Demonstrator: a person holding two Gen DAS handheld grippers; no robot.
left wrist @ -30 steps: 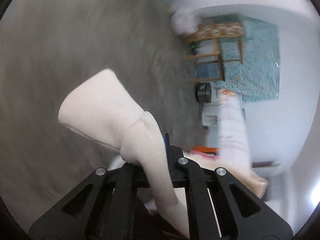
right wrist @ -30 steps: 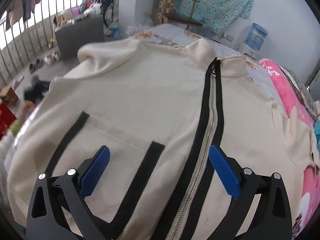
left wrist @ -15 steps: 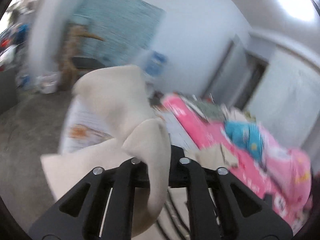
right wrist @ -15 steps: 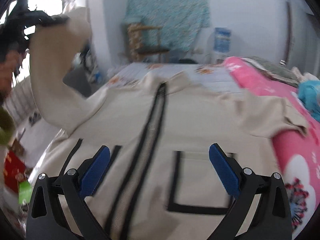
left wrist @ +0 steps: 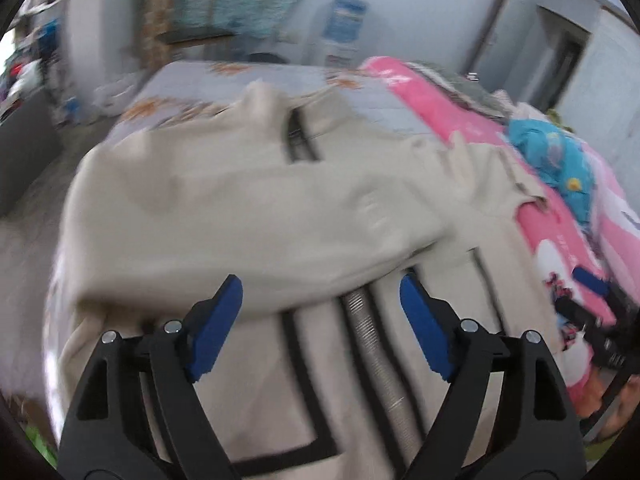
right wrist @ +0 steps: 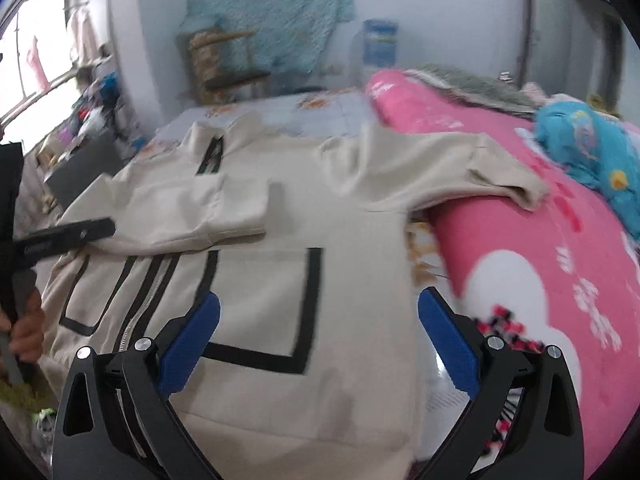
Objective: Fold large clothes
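Bedroom clutter frames everything: a bed (right wrist: 320, 108) with a pale printed sheet carries one cream zip jacket (right wrist: 280, 248) spread face up, black trim outlining its two front pockets.

Nearest in the right wrist view, the right gripper (right wrist: 318, 320) hovers above the jacket's hem with its blue-padded jaws wide apart, gripping nothing. Beyond it, one sleeve (right wrist: 180, 208) lies folded across the chest, covering the upper part of the zipper (right wrist: 136, 316); the other sleeve (right wrist: 440, 168) stretches outward and rests on a pink quilt (right wrist: 540, 260). Only this view shows the left tool from outside, a black finger lying on the folded sleeve, and a hand (right wrist: 26, 328) gripping its handle.

From the left wrist view, blurred by motion, the left gripper (left wrist: 320, 304) is likewise spread open and empty, just above the folded sleeve's edge. This view alone catches the right tool's blue pad at the far right edge.

Farther back sit one blue bundle of cloth (right wrist: 588, 148) on the quilt, one wooden chair (right wrist: 224, 68), one water bottle (right wrist: 378, 46), and a teal cloth (right wrist: 272, 8) hung on the wall.
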